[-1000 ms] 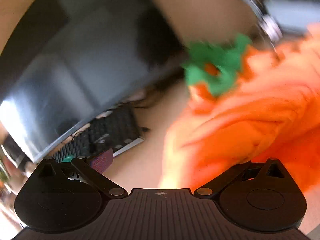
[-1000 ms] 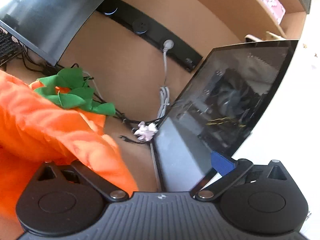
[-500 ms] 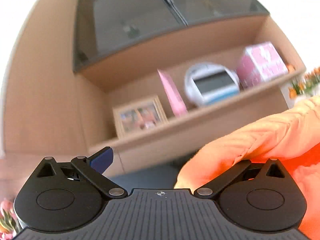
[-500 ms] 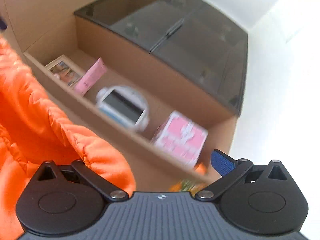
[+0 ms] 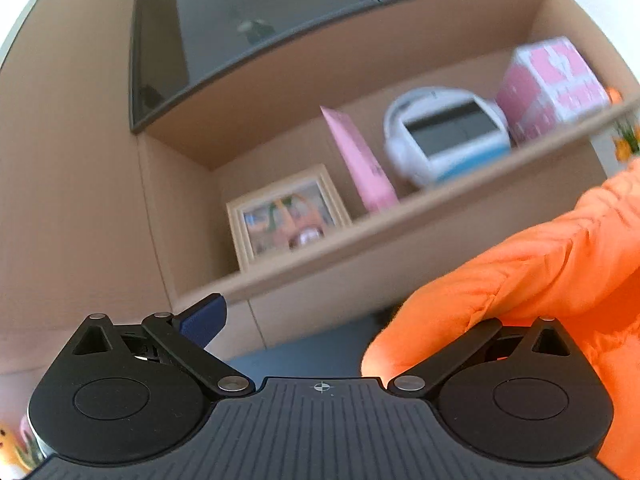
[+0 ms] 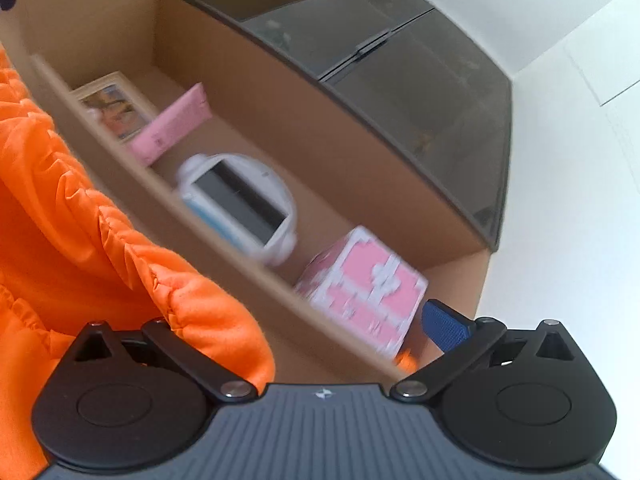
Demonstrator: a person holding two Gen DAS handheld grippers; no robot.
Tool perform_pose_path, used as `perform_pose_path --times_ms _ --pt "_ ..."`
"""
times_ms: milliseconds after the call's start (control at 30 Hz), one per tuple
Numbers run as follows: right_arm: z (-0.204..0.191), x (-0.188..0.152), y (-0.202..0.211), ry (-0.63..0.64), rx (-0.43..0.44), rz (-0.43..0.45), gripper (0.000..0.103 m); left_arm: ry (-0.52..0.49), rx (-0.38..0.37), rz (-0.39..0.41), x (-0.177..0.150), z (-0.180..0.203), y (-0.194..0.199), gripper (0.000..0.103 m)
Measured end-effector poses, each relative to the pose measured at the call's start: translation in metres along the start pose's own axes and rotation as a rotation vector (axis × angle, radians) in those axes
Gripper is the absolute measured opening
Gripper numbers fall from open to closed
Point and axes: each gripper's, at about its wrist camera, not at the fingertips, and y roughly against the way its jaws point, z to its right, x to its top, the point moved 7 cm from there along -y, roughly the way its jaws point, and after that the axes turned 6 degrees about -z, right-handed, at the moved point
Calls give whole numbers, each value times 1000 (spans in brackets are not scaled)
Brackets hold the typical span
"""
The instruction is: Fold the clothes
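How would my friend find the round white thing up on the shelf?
Look at the open wooden shelf under the dark glass cupboard doors. Four things stand in a row there: a picture frame, a thin pink card, the round white gadget, then a pink box. Only the gadget is round, with a dark screen.

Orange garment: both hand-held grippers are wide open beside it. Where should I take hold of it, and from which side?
Probably the gathered seam edge of the orange garment, which gives a firm ridge to pinch. Bring the right hand-held gripper in from the right and the left hand-held gripper in from the left, towards the rounded fold. The garment's lower part is hidden.
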Motion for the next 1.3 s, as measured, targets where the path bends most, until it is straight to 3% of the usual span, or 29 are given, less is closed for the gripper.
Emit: perform_pose_path --times_ms 100,167,233,300,367,400,467,500,533,600,700,767,833,933,1100,1167,1300 --pt "9 12 -1 -64 -4 22 103 47 -40 30 -9 -2 19 103" --pt "7 6 18 -75 28 35 103 75 -112 5 -35 5 40 103" --pt "-4 -15 47 -50 102 24 103 104 -216 -86 -80 19 62 103" --pt "-21 -51 80 -9 224 -50 103 143 -358 -281 -150 43 82 103" --pt "-46 -107 117 5 426 -229 103 209 -491 -571 -241 73 102 103" --pt "-61 -144 136 -2 539 -371 103 249 -536 -721 -290 87 114 103" --pt "-89 -217 177 -47 716 -666 103 260 -525 -928 -369 103 140 103" --pt "-100 -251 197 -62 771 -805 103 256 -528 -967 -383 103 150 103" --pt "-107 -275 215 -63 804 -903 103 251 -539 -978 -386 100 158 103" --pt "-105 -298 240 -74 834 -1000 103 241 -562 -1000 -391 93 173 103" --pt "-76 -293 237 -199 845 -1014 103 274 -615 -888 -351 68 167 103" --pt "-62 -287 222 -323 831 -1021 103 344 -654 -784 -319 60 148 103" --pt "-55 -280 207 -468 831 -1025 103 421 -688 -738 -299 68 124 103" --pt "-51 -269 188 -680 857 -1028 103 514 -781 -797 -299 103 99 103" --pt "-65 -255 178 -689 895 -954 103 640 -930 -905 -328 163 89 103" --pt "-82 -263 171 -732 904 -1003 103 683 -948 -971 -344 179 83 103" --pt "-129 -290 161 -857 939 -1155 103 631 -900 -1048 -373 190 66 103"
